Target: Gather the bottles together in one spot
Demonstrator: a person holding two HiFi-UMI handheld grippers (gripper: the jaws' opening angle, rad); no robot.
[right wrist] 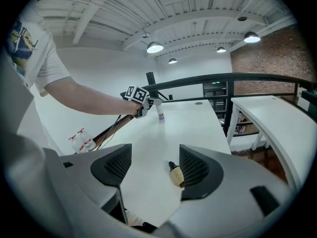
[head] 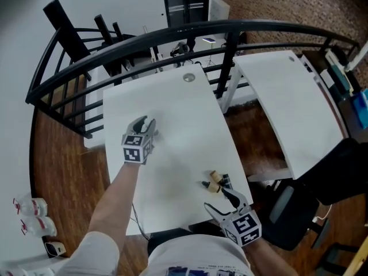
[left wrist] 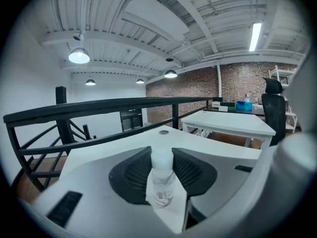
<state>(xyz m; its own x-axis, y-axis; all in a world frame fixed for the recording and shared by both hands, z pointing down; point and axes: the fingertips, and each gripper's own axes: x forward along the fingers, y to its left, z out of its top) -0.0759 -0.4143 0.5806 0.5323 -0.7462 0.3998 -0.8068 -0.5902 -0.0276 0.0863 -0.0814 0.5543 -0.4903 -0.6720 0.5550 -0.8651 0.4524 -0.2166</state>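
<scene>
Left gripper view shows left tool clamping clear bottle; right tool gapes wide, empty.

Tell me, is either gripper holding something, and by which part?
The left gripper holds a small clear bottle upright by its neck. The right gripper is open and holds nothing.

Open loft office: white desks, black mezzanine railing, brick wall, swivel chair, pendant lamps.
</scene>
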